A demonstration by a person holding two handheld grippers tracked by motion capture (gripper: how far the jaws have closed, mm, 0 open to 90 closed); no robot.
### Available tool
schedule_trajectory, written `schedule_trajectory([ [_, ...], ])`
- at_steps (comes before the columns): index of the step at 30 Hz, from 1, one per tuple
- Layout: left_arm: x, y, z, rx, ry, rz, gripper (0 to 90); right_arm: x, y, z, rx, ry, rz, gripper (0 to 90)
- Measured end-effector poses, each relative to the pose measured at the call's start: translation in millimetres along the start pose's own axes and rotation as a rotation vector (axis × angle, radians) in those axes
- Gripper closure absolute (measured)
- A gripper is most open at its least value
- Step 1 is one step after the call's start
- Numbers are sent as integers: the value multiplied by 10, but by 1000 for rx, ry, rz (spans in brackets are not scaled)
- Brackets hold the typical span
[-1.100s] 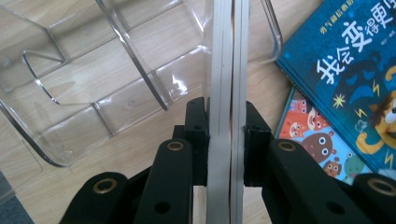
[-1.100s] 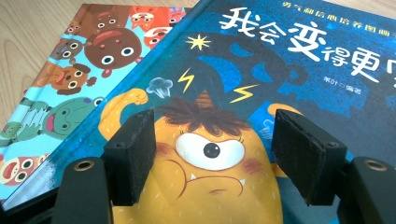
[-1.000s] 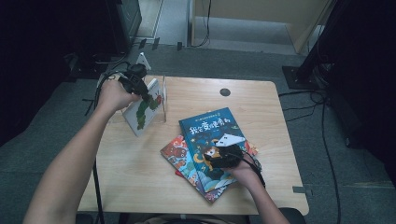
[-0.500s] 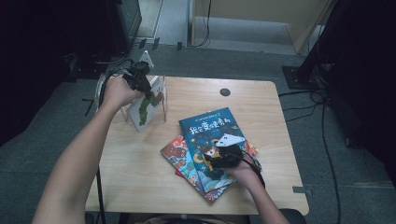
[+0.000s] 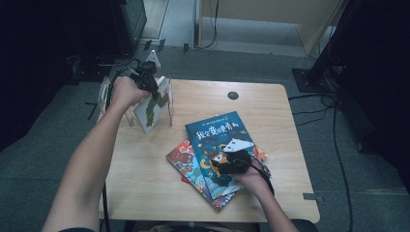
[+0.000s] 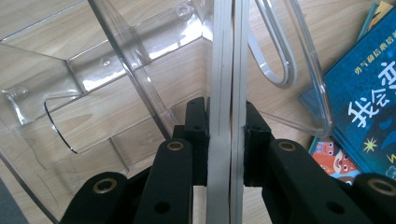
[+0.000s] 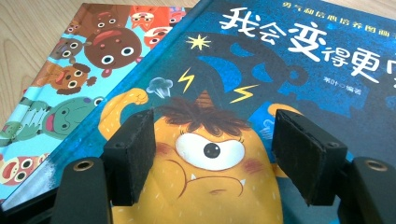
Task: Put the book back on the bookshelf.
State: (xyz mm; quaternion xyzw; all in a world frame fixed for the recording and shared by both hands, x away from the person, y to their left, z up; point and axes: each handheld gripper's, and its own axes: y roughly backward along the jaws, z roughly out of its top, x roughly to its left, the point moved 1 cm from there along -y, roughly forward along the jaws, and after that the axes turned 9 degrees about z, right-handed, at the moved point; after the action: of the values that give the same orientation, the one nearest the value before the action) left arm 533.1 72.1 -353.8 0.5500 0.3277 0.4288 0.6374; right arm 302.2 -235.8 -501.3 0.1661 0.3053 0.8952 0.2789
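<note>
My left gripper (image 5: pixel 146 81) is shut on the top edge of a thin white book with a green picture (image 5: pixel 155 102), which stands upright in a clear plastic book stand (image 5: pixel 167 117) at the table's far left. In the left gripper view the pads (image 6: pixel 196 135) squeeze the book's white edge (image 6: pixel 226 84) between the stand's clear dividers (image 6: pixel 116 70). My right gripper (image 5: pixel 223 163) rests open over a blue picture book (image 5: pixel 215 135) that tops a small pile. Its pads (image 7: pixel 133 154) stand wide apart above the cover's yellow one-eyed monster (image 7: pixel 210 154).
Under the blue book lies a cartoon-animal book (image 7: pixel 79 60) and more of the pile (image 5: pixel 181 159). A small dark round disc (image 5: pixel 233 95) sits near the table's far edge. Cables and dark stands (image 5: pixel 329 58) surround the wooden table (image 5: pixel 145 183).
My left hand carried the white book a little right and farther into the stand, and the book now stands more upright. The right hand stayed still.
</note>
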Motion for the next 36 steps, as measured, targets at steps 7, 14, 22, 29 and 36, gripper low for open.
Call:
schedule_trajectory([
  [7,13,-27,75,2,-1,1,779,-1,0,0,0,1,0,307],
  [14,19,-71,114,-1,6,3,777,-1,1,0,0,1,1,307],
  [22,17,-123,153,-3,15,6,774,-2,1,0,0,1,1,308],
  [29,11,-151,170,-2,14,10,772,-1,0,0,-1,3,1,307],
  [36,6,-178,186,-1,18,12,771,-1,0,-1,0,4,1,307],
])
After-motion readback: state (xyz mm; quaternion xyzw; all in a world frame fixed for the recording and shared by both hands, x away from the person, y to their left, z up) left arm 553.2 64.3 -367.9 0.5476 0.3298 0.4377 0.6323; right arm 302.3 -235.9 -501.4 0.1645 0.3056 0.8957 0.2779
